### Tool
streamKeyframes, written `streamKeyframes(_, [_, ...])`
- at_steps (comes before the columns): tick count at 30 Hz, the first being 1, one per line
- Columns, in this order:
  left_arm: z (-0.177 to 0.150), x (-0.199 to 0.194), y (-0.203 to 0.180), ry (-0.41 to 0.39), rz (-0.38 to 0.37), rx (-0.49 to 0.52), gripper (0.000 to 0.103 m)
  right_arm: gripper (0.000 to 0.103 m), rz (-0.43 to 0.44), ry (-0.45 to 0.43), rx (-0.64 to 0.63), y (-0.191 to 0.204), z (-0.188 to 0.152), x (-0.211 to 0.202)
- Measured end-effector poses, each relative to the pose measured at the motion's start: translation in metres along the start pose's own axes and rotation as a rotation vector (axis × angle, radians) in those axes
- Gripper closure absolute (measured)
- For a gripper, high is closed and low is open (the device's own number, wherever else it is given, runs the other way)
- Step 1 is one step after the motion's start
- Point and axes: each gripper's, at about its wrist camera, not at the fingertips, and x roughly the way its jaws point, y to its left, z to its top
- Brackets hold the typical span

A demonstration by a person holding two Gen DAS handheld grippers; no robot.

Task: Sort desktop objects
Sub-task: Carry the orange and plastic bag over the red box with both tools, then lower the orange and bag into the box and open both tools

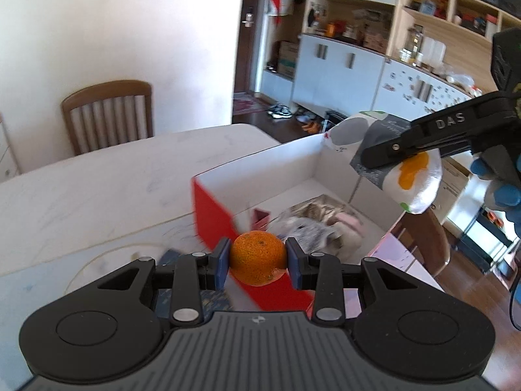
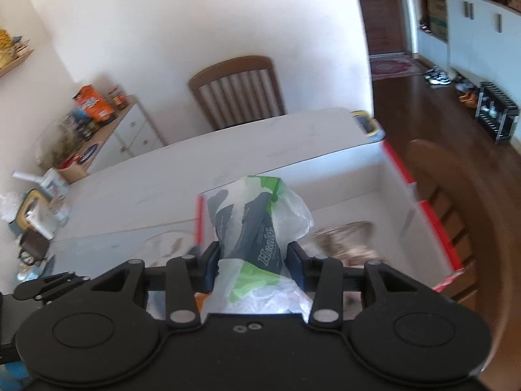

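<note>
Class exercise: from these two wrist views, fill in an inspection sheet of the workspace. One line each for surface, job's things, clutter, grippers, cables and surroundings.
Surface: white table, faintly marked.
Job's things: tangerine; plastic snack bag; open red and white box holding a blurred shiny packet.
Clutter: a blurred yellow item at the table's far corner.
Grippers: left gripper shut on the tangerine, near the box; right gripper shut on the snack bag, above the box.
Cables: dark cable at the left view's right edge.
Surroundings: wooden chair, sideboard, wall shelves, wood floor.
</note>
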Motion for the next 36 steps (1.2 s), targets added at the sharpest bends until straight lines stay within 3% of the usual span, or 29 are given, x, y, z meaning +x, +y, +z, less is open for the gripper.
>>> streamKeyframes(8, [0.025, 0.048, -0.03, 0.038, -0.048, 0.059, 0.068, 0.06, -0.073, -0.014, 0.016, -0.041, 0.005, 0.009])
streamKeyframes(16, [0.042, 0.102, -0.055, 0.096, -0.053, 0.128, 0.068, 0.06, -0.115, 0.032, 0.001, -0.067, 0.01, 0.042])
streamKeyframes(27, [0.057, 0.168, -0.058, 0.207, -0.093, 0.121, 0.068, 0.06, -0.125, 0.136, -0.014, -0.084, 0.007, 0.092])
streamKeyframes(36, [0.063, 0.203, -0.057, 0.267, -0.091, 0.132, 0.068, 0.06, -0.154, 0.157, -0.018, -0.098, 0.011, 0.112])
